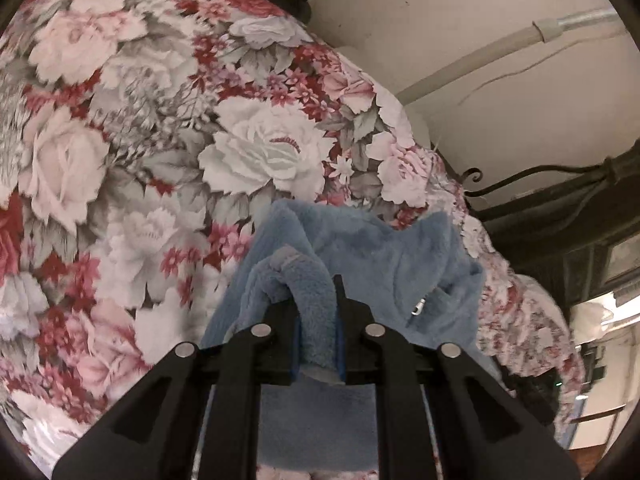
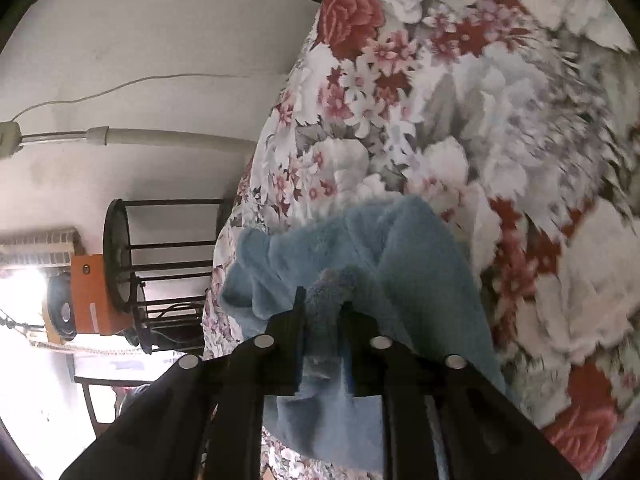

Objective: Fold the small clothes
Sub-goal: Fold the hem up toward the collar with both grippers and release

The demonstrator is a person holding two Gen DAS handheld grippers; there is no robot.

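Note:
A small light blue fleece garment [image 1: 376, 264] with a metal zipper pull [image 1: 418, 309] lies on the flowered bedspread [image 1: 160, 128]. My left gripper [image 1: 316, 300] is shut on a fold of its blue fleece edge, pinched between the blue pads. In the right wrist view the same blue garment [image 2: 400, 248] hangs bunched over the flowered bedspread [image 2: 500, 140]. My right gripper [image 2: 324, 304] is shut on another fold of its edge. The rest of the garment drapes under both grippers.
A black iron bed frame [image 1: 560, 184] runs along the bedspread's right edge, with a white wall and a pipe [image 1: 500, 56] behind. In the right wrist view a black wire stand [image 2: 160, 264], an orange box [image 2: 92, 296] and a small fan [image 2: 60, 308] stand left of the bed.

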